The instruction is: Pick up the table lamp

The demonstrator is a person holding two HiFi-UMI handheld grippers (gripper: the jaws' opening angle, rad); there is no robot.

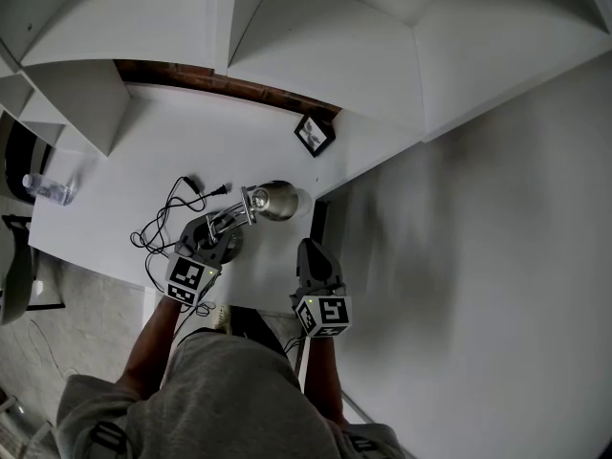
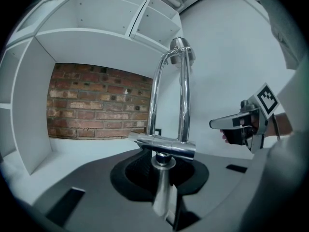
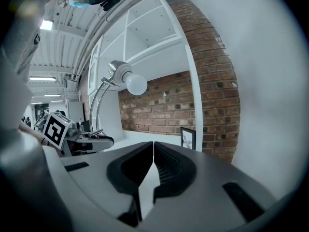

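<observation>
A chrome table lamp (image 1: 273, 201) stands on the white desk (image 1: 134, 142), its twin curved arms (image 2: 183, 95) rising to a round head with a white bulb (image 3: 135, 83). My left gripper (image 1: 218, 232) is shut on the lamp's upright chrome post (image 2: 163, 187), just below the cross joint. The post sits squeezed between the two dark jaws. My right gripper (image 1: 311, 251) hovers to the right of the lamp, near the desk's front edge, shut with nothing in it (image 3: 152, 151). Each gripper shows in the other's view: the right (image 2: 227, 123), the left (image 3: 91, 140).
The lamp's black cable (image 1: 164, 220) lies coiled left of the base. A small framed picture (image 1: 314, 134) leans at the desk's back right corner. A plastic bottle (image 1: 46, 188) sits at the far left. White shelves (image 1: 143, 27) hang over the desk, and a white wall (image 1: 497, 208) closes the right.
</observation>
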